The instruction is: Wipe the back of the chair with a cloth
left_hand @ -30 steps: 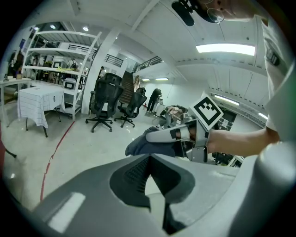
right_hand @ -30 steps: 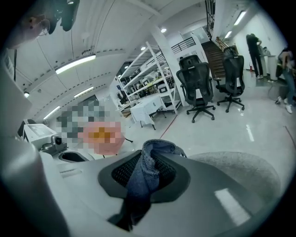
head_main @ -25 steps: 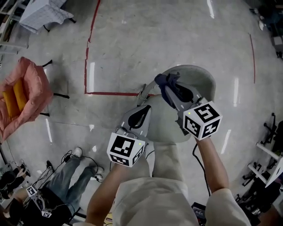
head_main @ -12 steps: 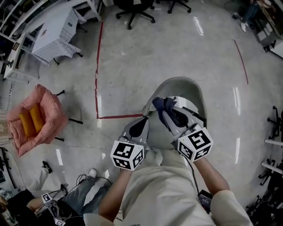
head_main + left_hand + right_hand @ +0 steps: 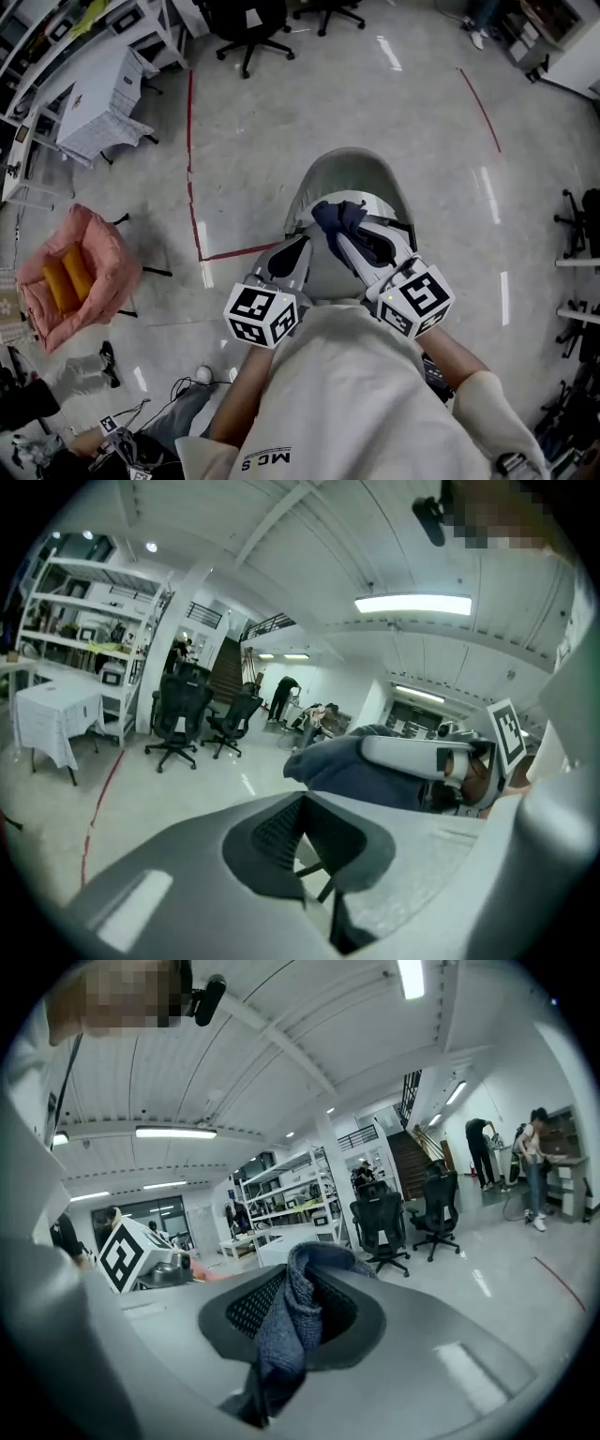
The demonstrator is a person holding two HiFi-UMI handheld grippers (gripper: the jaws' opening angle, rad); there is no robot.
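now: cloth (image 5: pixel 336 218), dark blue and bunched, is clamped in the right gripper (image 5: pixel 345 236). it bulges out past the jaw tips and hangs down through the recess between them. in the head view it lies over the near part of the grey chair (image 5: pixel 375 178), directly ahead of the person. whether it presses on the chair's surface cannot be told. the left gripper (image 5: pixel 297 247) is just beside it on the left, its tip at the chair's near left edge. the two marker cubes sit level with each other, close to the person's chest.

surface and room: pale glossy floor (image 5: pixel 281 122) with streaks of lamp glare. a red tape line (image 5: pixel 190 159) runs down the floor and turns a corner left of the chair. a pink bin (image 5: pixel 80 272) with yellow items inside stands well off to the left. a table with a white cover (image 5: pixel 103 94) is at upper left, and black office chairs (image 5: pixel 248 23) are at the top edge. the gripper views show shelving, a staircase and ceiling strip lights.

grippers: right jaws are pressed together on the cloth, whose knit fabric fills the dark padded recess. left jaws are drawn together with only a thin slit, and nothing shows between them.
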